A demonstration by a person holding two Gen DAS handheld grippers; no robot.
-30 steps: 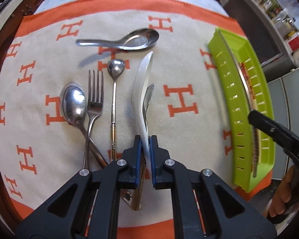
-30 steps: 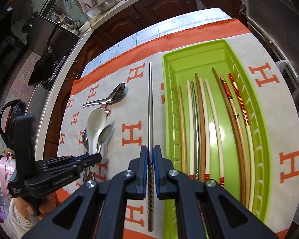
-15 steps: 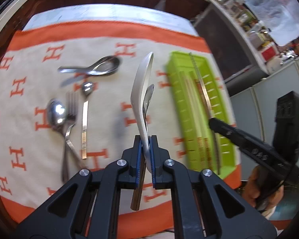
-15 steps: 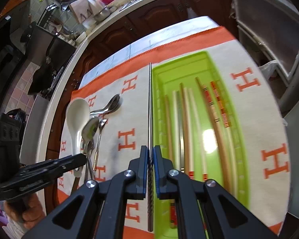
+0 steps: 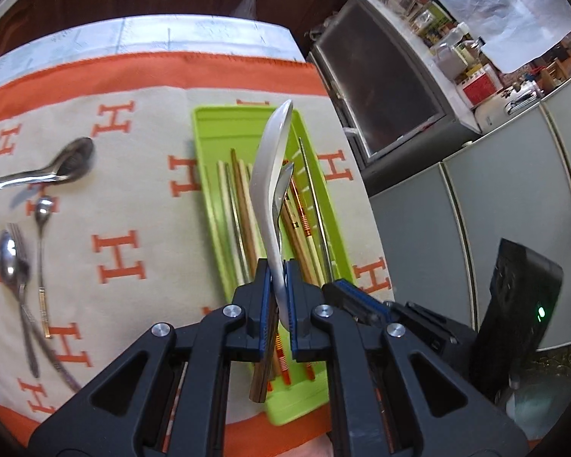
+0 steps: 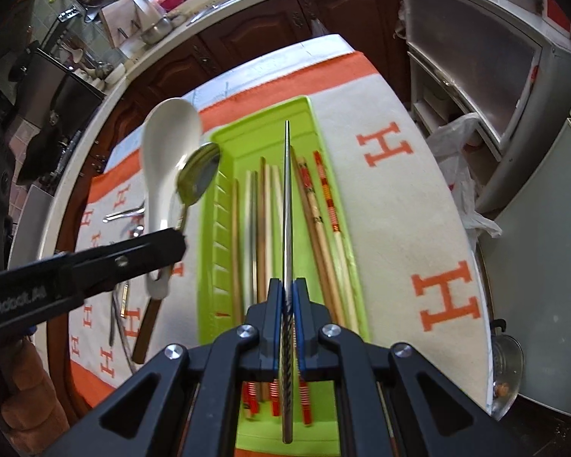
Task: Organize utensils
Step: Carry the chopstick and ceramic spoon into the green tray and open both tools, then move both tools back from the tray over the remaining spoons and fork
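My left gripper (image 5: pixel 277 297) is shut on two spoons at once: a white ceramic spoon (image 5: pixel 270 175) and a metal spoon (image 5: pixel 284 182) with a wooden handle. They hang over the green tray (image 5: pixel 209 129), bowls pointing away. In the right wrist view the white ceramic spoon (image 6: pixel 167 144) and the metal spoon (image 6: pixel 200 179) sit above the left wall of the green tray (image 6: pixel 255 122). My right gripper (image 6: pixel 286 304) is shut on a metal chopstick (image 6: pixel 287 198), held lengthwise above the tray's middle. Several wooden and patterned chopsticks (image 6: pixel 264 228) lie in the tray.
On the orange-and-cream cloth (image 5: pixel 152 228), left of the tray, lie a metal soup spoon (image 5: pixel 57 167), a small teaspoon (image 5: pixel 42 228) and a fork with a spoon (image 5: pixel 9 262). A cabinet (image 5: pixel 380 83) stands beyond the table's right edge. A white plastic bag (image 6: pixel 456 175) hangs there.
My left gripper lifted the two spoons off the cloth and carried them right, over the tray. My right gripper moved the metal chopstick from beside the tray to above its middle.
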